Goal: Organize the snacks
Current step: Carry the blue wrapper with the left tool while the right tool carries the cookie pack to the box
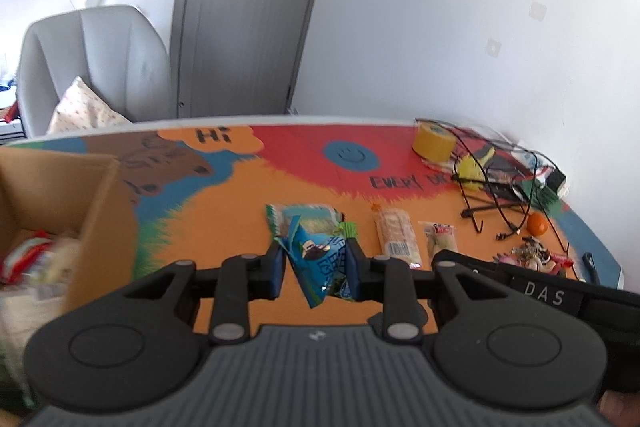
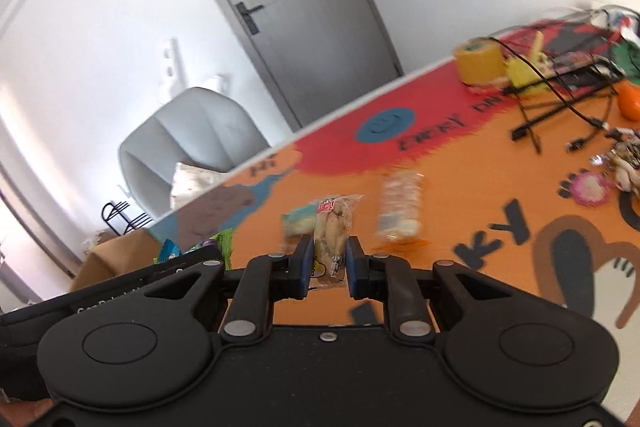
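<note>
**Both grippers loaded, box part-filled**

Your left gripper (image 1: 314, 269) clamps a blue snack packet (image 1: 320, 259) above the table (image 1: 224, 211). Your right gripper (image 2: 327, 263) pinches a clear snack pack (image 2: 332, 239). The cardboard box (image 1: 96, 211) at left holds blurred red-and-white wrappers (image 1: 28, 259).

The brightly painted counter (image 1: 248, 195) carries a cardboard box (image 1: 100, 195) at its left, a cracker pack (image 1: 396, 235), a yellow tape roll (image 1: 434, 143), tangled black cables (image 1: 496, 195), an orange (image 1: 537, 224) and keychains (image 1: 532, 255).
</note>
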### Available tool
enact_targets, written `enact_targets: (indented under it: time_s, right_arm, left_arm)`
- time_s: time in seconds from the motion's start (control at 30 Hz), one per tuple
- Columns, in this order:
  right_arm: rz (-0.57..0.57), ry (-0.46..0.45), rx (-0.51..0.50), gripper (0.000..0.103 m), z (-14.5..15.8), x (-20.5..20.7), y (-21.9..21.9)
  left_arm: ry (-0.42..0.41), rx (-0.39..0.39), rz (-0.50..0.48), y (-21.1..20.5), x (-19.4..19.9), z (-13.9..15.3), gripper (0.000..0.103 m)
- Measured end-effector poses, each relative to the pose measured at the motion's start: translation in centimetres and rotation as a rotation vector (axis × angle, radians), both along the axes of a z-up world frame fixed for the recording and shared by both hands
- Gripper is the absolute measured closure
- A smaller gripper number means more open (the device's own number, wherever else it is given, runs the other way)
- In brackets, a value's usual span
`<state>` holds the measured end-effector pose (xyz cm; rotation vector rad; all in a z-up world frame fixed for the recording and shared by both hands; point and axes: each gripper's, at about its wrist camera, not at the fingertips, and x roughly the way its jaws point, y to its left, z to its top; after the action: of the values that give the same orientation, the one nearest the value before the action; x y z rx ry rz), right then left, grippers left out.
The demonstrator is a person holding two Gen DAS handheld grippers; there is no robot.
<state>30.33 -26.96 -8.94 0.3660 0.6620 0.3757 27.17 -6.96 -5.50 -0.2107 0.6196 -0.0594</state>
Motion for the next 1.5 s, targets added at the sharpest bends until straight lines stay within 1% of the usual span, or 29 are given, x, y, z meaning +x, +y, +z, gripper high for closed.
enact_targets:
  time_s: [0.17, 0.33, 0.63, 1.03, 1.3, 1.5]
  right_arm:
    - [0.042, -0.042, -0.001, 0.084, 1.7, -1.1, 1.9]
    - [0.074, -0.068, 0.003, 0.084, 2.8, -1.6, 3.6]
    - [0.128, -0.106, 0.018, 0.084, 4.2, -2.1, 6.9]
    - [0.222, -0.123, 0.013, 0.084, 5.1, -2.5, 12.0]
    - [0.296, -0.130, 0.004, 0.084, 5.7, -2.6, 15.7]
    - [0.318, -0.120, 0.006, 0.084, 5.7, -2.1, 17.7]
  left_arm:
    - [-0.032, -0.006, 0.029, 2.0, -1.6, 1.7, 0.074]
    - [-0.064, -0.008, 0.058, 3.8, -3.2, 3.2, 0.074]
    - [-0.102, 0.015, 0.112, 7.1, -5.3, 5.2, 0.074]
    - [-0.113, 0.015, 0.204, 11.9, -7.1, 5.8, 0.074]
    - [-0.108, 0.003, 0.269, 15.4, -7.6, 5.7, 0.074]
    - [-0.092, -0.007, 0.303, 18.0, -7.5, 5.3, 0.074]
